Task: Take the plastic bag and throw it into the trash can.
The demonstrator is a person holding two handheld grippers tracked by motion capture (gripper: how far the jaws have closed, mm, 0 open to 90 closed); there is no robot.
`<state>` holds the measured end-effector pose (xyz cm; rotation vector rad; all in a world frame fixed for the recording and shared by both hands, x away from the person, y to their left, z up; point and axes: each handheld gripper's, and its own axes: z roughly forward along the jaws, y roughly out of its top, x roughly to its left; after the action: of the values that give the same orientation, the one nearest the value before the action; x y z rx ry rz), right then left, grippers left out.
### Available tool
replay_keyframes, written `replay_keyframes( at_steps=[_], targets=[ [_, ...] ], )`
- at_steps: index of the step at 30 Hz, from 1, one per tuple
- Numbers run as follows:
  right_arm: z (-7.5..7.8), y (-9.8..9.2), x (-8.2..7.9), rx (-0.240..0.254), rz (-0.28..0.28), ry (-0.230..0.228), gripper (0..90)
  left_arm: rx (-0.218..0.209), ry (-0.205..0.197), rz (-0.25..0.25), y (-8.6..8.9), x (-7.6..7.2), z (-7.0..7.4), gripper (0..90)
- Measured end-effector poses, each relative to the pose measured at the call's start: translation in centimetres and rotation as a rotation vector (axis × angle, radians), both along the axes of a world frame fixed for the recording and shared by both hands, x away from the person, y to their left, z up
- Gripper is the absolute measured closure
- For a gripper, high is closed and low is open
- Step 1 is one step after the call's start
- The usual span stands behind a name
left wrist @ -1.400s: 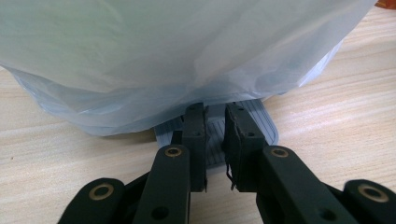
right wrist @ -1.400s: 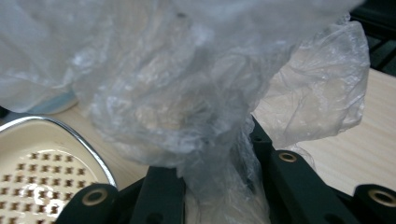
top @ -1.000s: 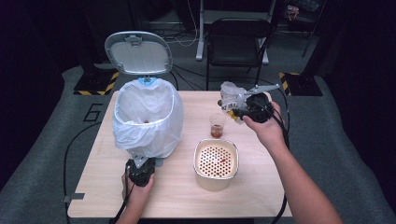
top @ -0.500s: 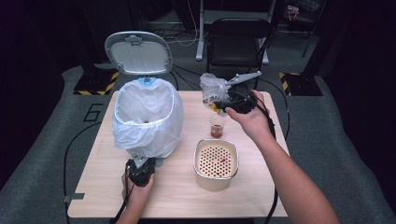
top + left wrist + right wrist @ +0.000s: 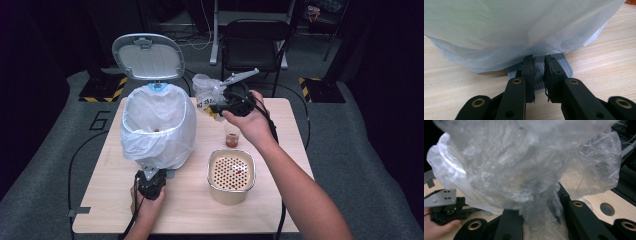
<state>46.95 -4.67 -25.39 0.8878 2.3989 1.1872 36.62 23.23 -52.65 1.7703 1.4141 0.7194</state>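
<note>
Plastic wrapper (image 5: 206, 91), crumpled and clear-ish with some print on it, is up in the air off the far side of the table (image 5: 280, 200), just to the right of the bin's rim and not over the opening. The right gripper (image 5: 220, 105) has it: in the right gripper view the film (image 5: 524, 170) bunches down between the two black jaws, which are closed on it.

Biggest thing on the wooden table is the pedal bin (image 5: 159, 127), sitting on the left half with a white liner (image 5: 150, 145) folded over its rim and its grey lid (image 5: 148, 56) standing open at the back. A few small bits lie inside at the bottom.

Next down is the beige tub (image 5: 231, 175) at front centre, with a perforated insert and a red scrap on it. Just behind it stands a little clear cup (image 5: 231, 136) with something reddish-brown in the bottom, partly tucked under the person's right hand (image 5: 252, 122).

The left gripper (image 5: 151, 176) sits at the bin's near base. In the left gripper view its jaws are only a narrow gap apart, holding nothing, tips resting on the ribbed grey pedal (image 5: 564, 68) under the hanging liner.
</note>
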Motion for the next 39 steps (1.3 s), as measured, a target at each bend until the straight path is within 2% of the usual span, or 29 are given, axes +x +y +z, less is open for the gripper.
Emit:
replay_keyframes(
  at_steps=[5,7,8,18,20,23,25,26,27,28,29,30,32,33,34,35,37,38,39],
  targets=[
    [0.6,1.3,0.0,0.011,0.015,0.01,74.7,0.0,-0.002,0.004,0.0,0.0,0.0,78.6],
    [0.8,2.3,0.1,0.01,0.034,0.001,74.7,0.025,-0.012,0.0,0.1,0.0,0.1,78.6],
    [0.9,2.6,0.0,0.014,0.033,0.011,74.7,0.004,-0.023,0.01,0.0,0.1,0.0,78.7],
    [0.9,5.5,0.6,0.018,0.064,0.025,74.6,0.008,-0.021,0.003,0.1,0.1,0.0,78.6],
    [1.1,6.2,0.7,0.02,0.085,0.007,74.7,0.011,-0.008,0.001,0.1,0.0,0.1,78.6],
    [1.2,7.1,0.7,0.025,0.102,0.003,74.6,-0.003,-0.012,0.008,0.0,0.0,0.1,78.6],
    [1.3,7.8,0.6,0.019,0.117,0.002,74.6,0.011,-0.004,0.0,0.1,0.0,0.1,78.6],
    [1.3,8.2,0.7,0.024,0.124,-0.009,74.6,0.037,0.008,-0.013,0.3,0.0,0.2,78.6],
    [1.4,8.5,0.6,0.02,0.127,0.002,74.6,0.027,0.004,-0.009,0.2,0.0,0.2,78.6],
    [1.4,8.8,0.6,0.016,0.134,0.003,74.6,-0.001,-0.016,0.006,0.0,0.1,0.0,78.6],
    [1.5,9.2,0.6,0.014,0.14,-0.001,74.6,-0.001,-0.016,0.006,0.0,0.1,0.0,78.7],
    [1.5,9.5,0.6,0.017,0.14,0.004,74.6,0.02,0.002,-0.006,0.2,0.0,0.2,78.6],
    [1.6,10.0,0.6,0.028,0.149,0.012,74.6,0.006,-0.006,0.002,0.1,0.0,0.1,78.6],
    [1.5,10.2,0.7,0.032,0.157,0.004,74.6,0.068,0.021,-0.028,0.5,0.0,0.3,78.6],
    [1.6,10.5,0.6,0.031,0.154,0.015,74.6,0.066,0.019,-0.026,0.5,0.0,0.3,78.6],
    [1.5,10.8,0.6,0.03,0.159,0.01,74.6,-0.007,-0.008,0.007,0.0,0.0,0.1,78.6],
    [1.4,11.2,0.7,0.031,0.164,0.007,74.5,-0.019,-0.016,0.012,-0.1,0.1,0.0,78.6],
    [1.3,11.5,0.7,0.027,0.168,0.007,74.5,0.072,0.027,-0.034,0.6,0.0,0.3,78.7],
    [1.3,11.5,0.7,0.027,0.168,0.007,74.5,0.072,0.027,-0.034,0.6,0.0,0.3,78.6]
  ],
)
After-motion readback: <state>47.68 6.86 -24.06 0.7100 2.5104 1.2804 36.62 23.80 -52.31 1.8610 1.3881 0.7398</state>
